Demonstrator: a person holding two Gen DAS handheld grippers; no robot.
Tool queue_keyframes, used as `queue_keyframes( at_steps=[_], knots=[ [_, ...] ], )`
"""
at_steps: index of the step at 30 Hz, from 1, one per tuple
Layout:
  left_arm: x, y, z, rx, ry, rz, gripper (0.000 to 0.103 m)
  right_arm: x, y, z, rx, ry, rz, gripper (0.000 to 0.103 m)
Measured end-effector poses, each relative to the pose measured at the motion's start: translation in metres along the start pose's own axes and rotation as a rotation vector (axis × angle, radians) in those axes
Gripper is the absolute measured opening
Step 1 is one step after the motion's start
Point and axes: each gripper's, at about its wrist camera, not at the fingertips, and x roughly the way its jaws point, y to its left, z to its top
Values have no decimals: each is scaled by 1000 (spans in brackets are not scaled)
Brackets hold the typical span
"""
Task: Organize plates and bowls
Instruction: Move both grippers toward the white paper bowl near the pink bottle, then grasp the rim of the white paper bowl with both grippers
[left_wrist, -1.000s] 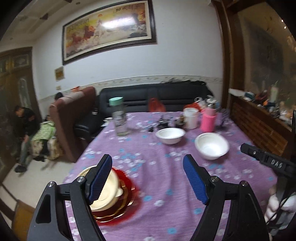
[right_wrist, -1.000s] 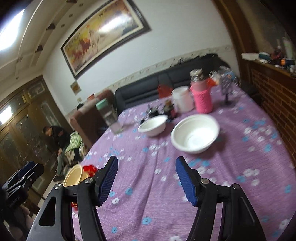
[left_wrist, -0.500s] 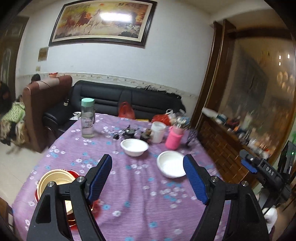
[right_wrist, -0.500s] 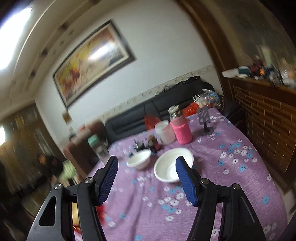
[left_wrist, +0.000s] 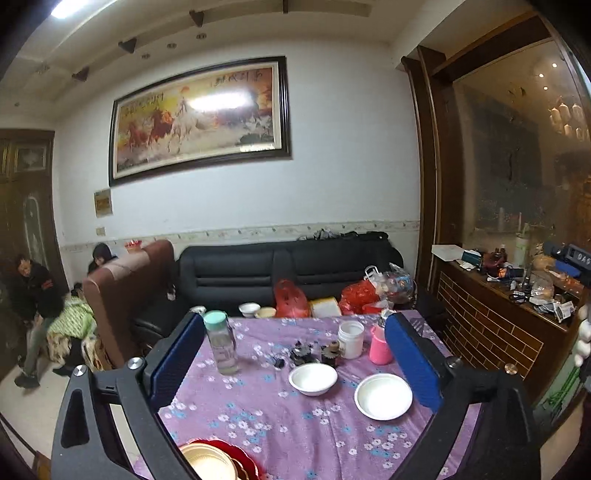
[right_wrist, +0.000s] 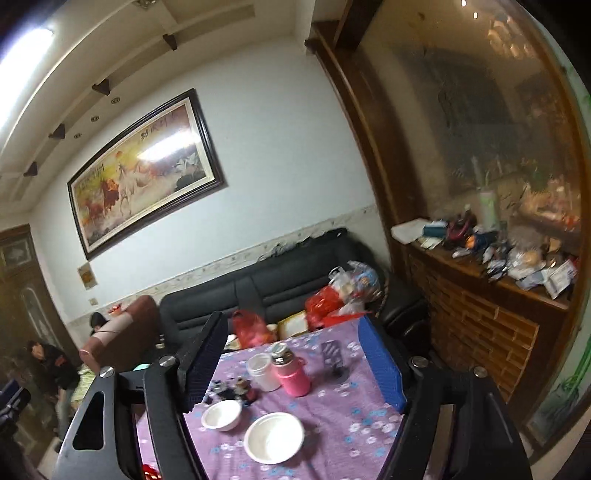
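Two white bowls stand on the purple flowered tablecloth: a smaller one (left_wrist: 313, 379) and a wider one (left_wrist: 383, 396). They also show in the right wrist view, the small bowl (right_wrist: 221, 415) left of the wide bowl (right_wrist: 274, 437). A cream bowl (left_wrist: 207, 461) sits stacked on a red and gold plate (left_wrist: 245, 466) at the table's near left edge. My left gripper (left_wrist: 295, 354) is open and empty, held high above the table. My right gripper (right_wrist: 291, 363) is open and empty, also raised well back from the bowls.
A water bottle with a green cap (left_wrist: 221, 342), a white jar (left_wrist: 351, 339), a pink flask (left_wrist: 380, 344) and small dark items (left_wrist: 303, 355) stand beyond the bowls. A black sofa (left_wrist: 288, 273) is behind the table. A cluttered brick counter (right_wrist: 480, 295) runs along the right.
Both grippers have risen and pulled back from the table and tilted up, so the bowls look smaller and farther. Both stay open and empty.
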Motion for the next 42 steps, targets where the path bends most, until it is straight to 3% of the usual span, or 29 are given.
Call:
queue_keyframes(
  at_steps=[8, 13, 17, 21, 25, 29, 34, 39, 42],
  knots=[
    [89, -3, -99, -74, 311, -165, 99, 68, 5, -101, -64, 232, 38, 78],
    [139, -6, -157, -118, 410, -151, 99, 104, -1, -157, -81, 295, 47, 78],
    [173, -13, -198, -113, 495, -90, 99, 144, -9, -195, 9, 382, 78, 78],
    [189, -15, -217, -38, 498, 1, 99, 173, -16, -217, 70, 421, 79, 78],
    [200, -22, -216, 41, 451, 87, 99, 203, -19, -232, 93, 429, 59, 78],
    [217, -28, -213, 86, 425, 114, 99, 230, -20, -243, 108, 413, 24, 77],
    [248, -40, -217, 95, 460, 105, 99, 270, -33, -261, 181, 419, 4, 77],
    [283, -43, -216, -44, 530, 6, 99, 292, -50, -282, 227, 443, 4, 77],
    [304, -49, -221, -72, 543, -6, 99, 295, -55, -283, 193, 445, -4, 77]
  ],
)
